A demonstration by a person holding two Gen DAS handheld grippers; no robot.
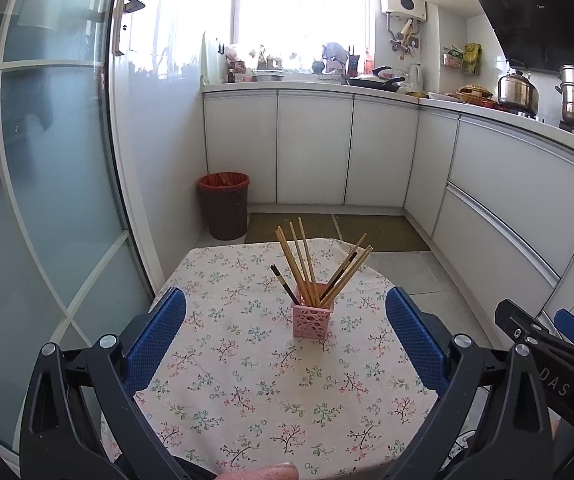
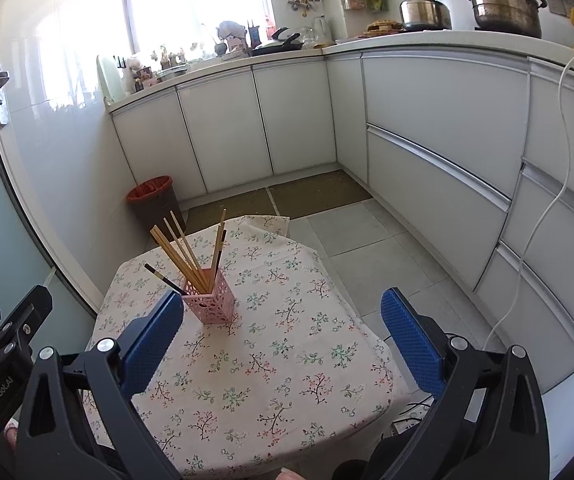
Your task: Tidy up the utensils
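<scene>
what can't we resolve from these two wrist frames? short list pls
- Chopsticks: lower ends hidden inside the pink holder, both views; exact count unclear where they overlap.
- Right wrist view: the right gripper finger covers the holder's left corner and the dark chopstick's base.
- Tablecloth near edge: cut off by both frames' bottom edges and gripper bodies.
- Left gripper: jaws open, empty.
- Counter clutter: too small and backlit by the window.

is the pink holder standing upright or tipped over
Upright. The pink perforated plastic holder stands on its base on the floral tablecloth, with the wooden chopsticks fanning out of its open top.
</scene>
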